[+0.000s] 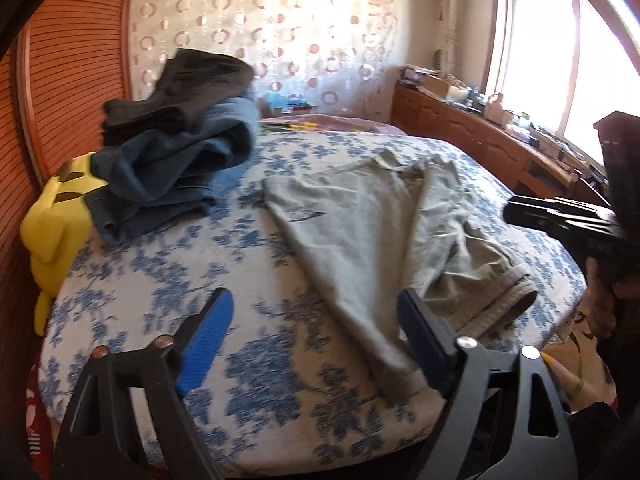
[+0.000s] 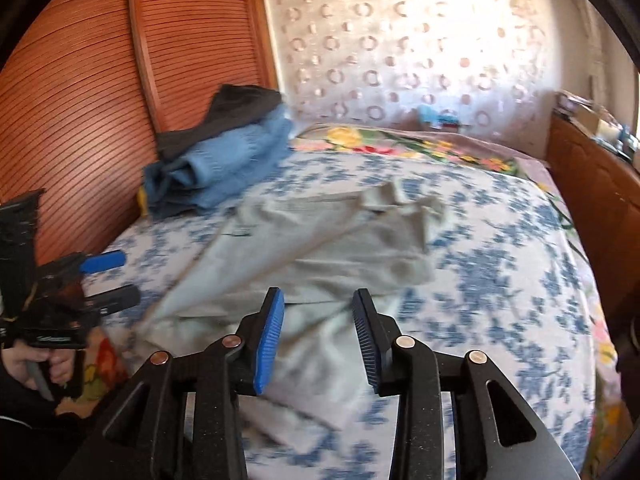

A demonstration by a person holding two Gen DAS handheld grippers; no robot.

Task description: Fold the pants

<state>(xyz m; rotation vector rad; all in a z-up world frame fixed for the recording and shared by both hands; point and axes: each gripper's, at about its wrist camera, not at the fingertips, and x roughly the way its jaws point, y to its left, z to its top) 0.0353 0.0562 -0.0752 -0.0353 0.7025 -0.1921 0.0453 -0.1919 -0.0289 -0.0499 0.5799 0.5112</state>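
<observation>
Here, both grippers empty above grey-green pants on a bed.

Nearest, left gripper (image 1: pixel 312 344) spread wide, blue pads clear of cloth, nothing between them; one near corner of the pants (image 1: pixel 372 232) lies just under its right finger, contact uncertain; right gripper (image 2: pixel 318 340) parted about halfway, nothing clamped, pant fabric below the gap; a hand (image 2: pixel 38 364) grips the left tool's handle at the frame edge; pants spread loosely and creased across the blue-flowered bedspread (image 1: pixel 160 288), waistband end bunched toward the right side in the left wrist view; beyond, a heap of blue and dark folded clothes (image 1: pixel 176 152) beside a yellow plush toy (image 1: pixel 52 220), against the slatted wooden panel (image 2: pixel 80 92); farthest, patterned curtain (image 2: pixel 400 52), wooden cabinet (image 1: pixel 460 128) under a bright window (image 1: pixel 536 40).
</observation>
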